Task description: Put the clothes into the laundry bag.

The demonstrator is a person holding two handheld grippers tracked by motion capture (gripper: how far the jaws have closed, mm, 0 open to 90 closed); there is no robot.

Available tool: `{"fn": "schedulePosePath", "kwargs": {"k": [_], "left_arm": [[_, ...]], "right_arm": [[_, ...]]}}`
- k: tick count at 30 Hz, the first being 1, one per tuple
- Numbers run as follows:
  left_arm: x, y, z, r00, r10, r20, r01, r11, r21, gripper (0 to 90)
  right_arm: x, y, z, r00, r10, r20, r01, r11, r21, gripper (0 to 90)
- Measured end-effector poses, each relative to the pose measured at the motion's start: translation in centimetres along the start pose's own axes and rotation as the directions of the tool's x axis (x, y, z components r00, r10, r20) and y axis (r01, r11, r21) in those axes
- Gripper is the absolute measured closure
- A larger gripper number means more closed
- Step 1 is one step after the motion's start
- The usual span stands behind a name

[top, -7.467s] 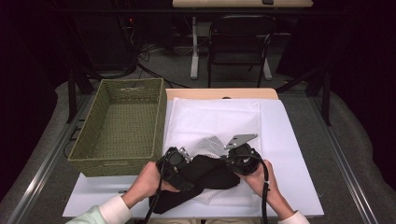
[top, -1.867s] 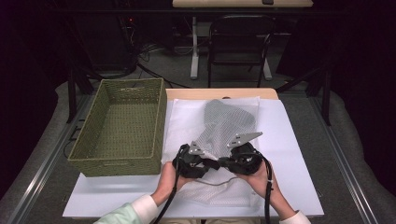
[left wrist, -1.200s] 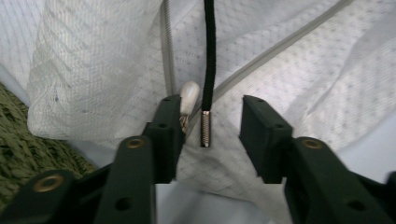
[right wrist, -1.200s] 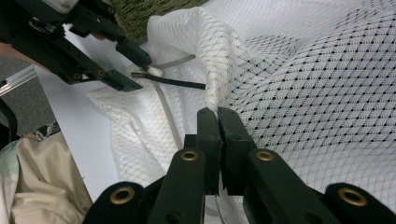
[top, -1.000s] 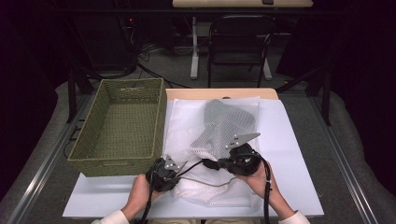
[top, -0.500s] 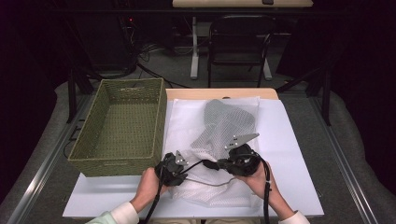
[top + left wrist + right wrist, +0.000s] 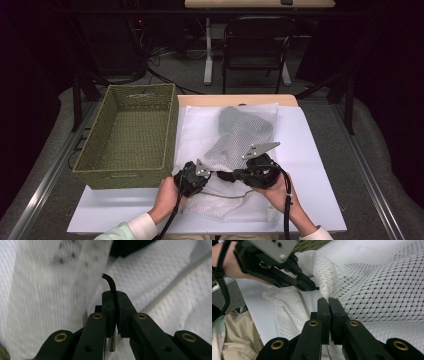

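Scene: I am looking down on a table (image 7: 320, 210) covered in white sheeting, with a woven green basket (image 7: 127, 135) standing at its left side, just beside the mesh bag.
Work item: white mesh laundry bag (image 7: 235, 137) is lying across the middle of the sheeting, its far end reaching toward the back edge and its near end bunching up between the two grippers.
Left gripper: I am seeing the left gripper (image 7: 114, 298) with its jaws having just been closing — they are now meeting on a thin black cord (image 7: 110, 282) that is curving up from between the tips.
Left gripper position: in the high view the left gripper (image 7: 200, 176) is sitting at the near left corner of the bag, close to the basket's front corner.
Right gripper: the right gripper (image 7: 328, 302) is pinching a fold of the mesh bag (image 7: 372, 285) between closed jaws — the fabric is rising from the tips in a ridge.
Right gripper position: it is sitting just beside the left one, and the two are nearly touching over the bag's near end.
Hands: both hands are gripping the tools from the near edge, left hand (image 7: 167, 197) and right hand (image 7: 280, 192).
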State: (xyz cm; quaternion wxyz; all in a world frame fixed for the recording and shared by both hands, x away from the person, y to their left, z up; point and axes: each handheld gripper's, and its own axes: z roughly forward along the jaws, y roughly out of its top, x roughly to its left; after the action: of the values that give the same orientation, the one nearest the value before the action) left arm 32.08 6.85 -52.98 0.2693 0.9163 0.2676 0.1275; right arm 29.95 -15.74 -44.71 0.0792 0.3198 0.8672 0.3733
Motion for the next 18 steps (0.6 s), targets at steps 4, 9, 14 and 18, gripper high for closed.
{"fn": "schedulePosePath", "kwargs": {"k": [4, 9, 14, 18], "left_arm": [[0.0, 0.9, 1.0, 0.9985, -0.034, -0.042, 0.031, 0.9976, -0.062, 86.0], [0.2, 1.2, 2.4, 0.9975, -0.070, -0.004, 0.070, 0.9971, -0.030, 79.6], [0.3, 1.0, 1.6, 0.9975, -0.061, 0.035, 0.062, 0.9980, -0.013, 66.7], [0.2, 0.6, 0.5, 0.9955, -0.047, 0.082, 0.047, 0.9989, -0.002, 57.7]], "right_arm": [[0.1, 0.0, -0.1, 1.0000, 0.003, -0.003, -0.003, 1.000, -0.007, 88.1], [-0.1, -0.2, 0.1, 0.9999, 0.009, -0.011, -0.009, 1.000, 0.003, 88.1], [-0.3, -0.4, 0.1, 0.9999, 0.013, -0.011, -0.013, 1.000, 0.011, 88.1], [-0.4, -0.4, 0.1, 0.9999, 0.011, -0.010, -0.011, 1.000, 0.010, 88.1]]}}
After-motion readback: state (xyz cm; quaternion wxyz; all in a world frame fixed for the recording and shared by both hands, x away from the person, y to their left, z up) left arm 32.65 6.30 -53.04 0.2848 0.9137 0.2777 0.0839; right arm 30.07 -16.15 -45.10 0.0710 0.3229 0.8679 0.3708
